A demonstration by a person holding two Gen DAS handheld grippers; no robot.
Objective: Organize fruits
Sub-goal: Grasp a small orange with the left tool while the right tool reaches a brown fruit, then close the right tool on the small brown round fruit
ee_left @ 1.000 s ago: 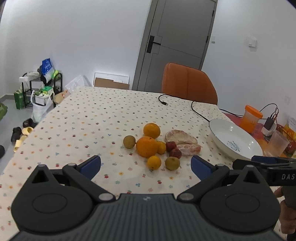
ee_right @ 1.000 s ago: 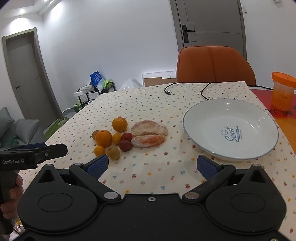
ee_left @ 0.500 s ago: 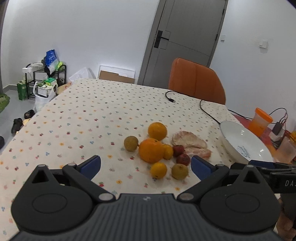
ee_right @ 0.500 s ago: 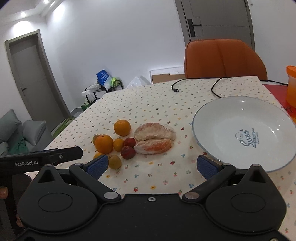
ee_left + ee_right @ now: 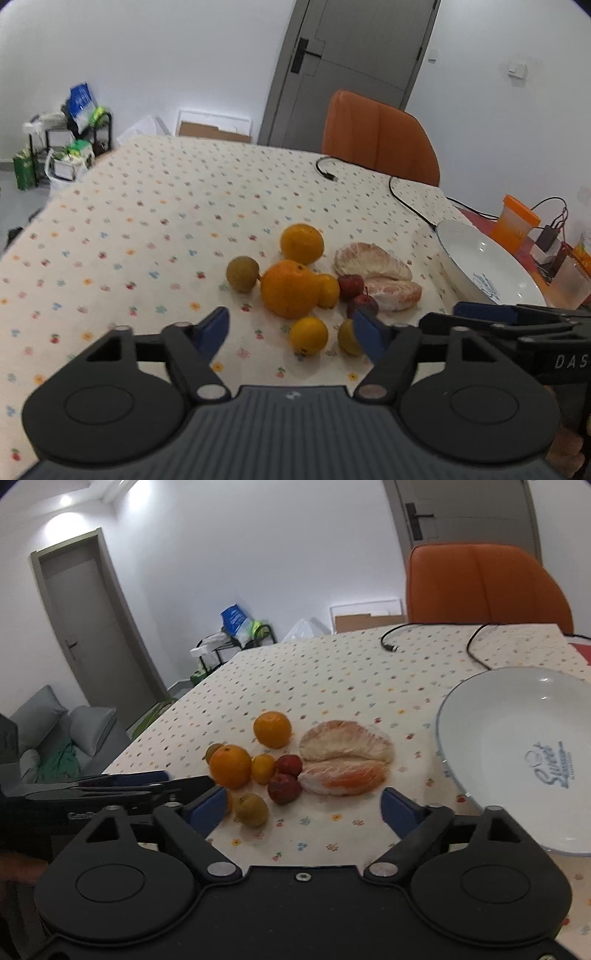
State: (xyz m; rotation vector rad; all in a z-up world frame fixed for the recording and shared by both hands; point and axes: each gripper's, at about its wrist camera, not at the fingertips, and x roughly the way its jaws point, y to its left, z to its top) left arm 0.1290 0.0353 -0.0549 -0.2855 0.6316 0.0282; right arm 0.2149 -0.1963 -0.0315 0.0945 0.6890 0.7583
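Both claws are wide open and hold nothing. Left claw (image 5: 290, 330) hangs over the near fruits on the spotted cloth tabletop (image 5: 147, 229). Its right finger hides part of a small yellow-green round fruit (image 5: 347, 338). Right claw (image 5: 304, 806) points at the two peeled pink pomelo pieces (image 5: 345, 762). Its left finger covers most of a small orange fruit (image 5: 229, 802). A big round orange (image 5: 230, 766) sits in the pile's middle. A white round plate (image 5: 517, 753) lies to the right, cut off by the picture's edge.

Left gripper (image 5: 291, 334) spread wide, right gripper (image 5: 304, 808) likewise, both unladen
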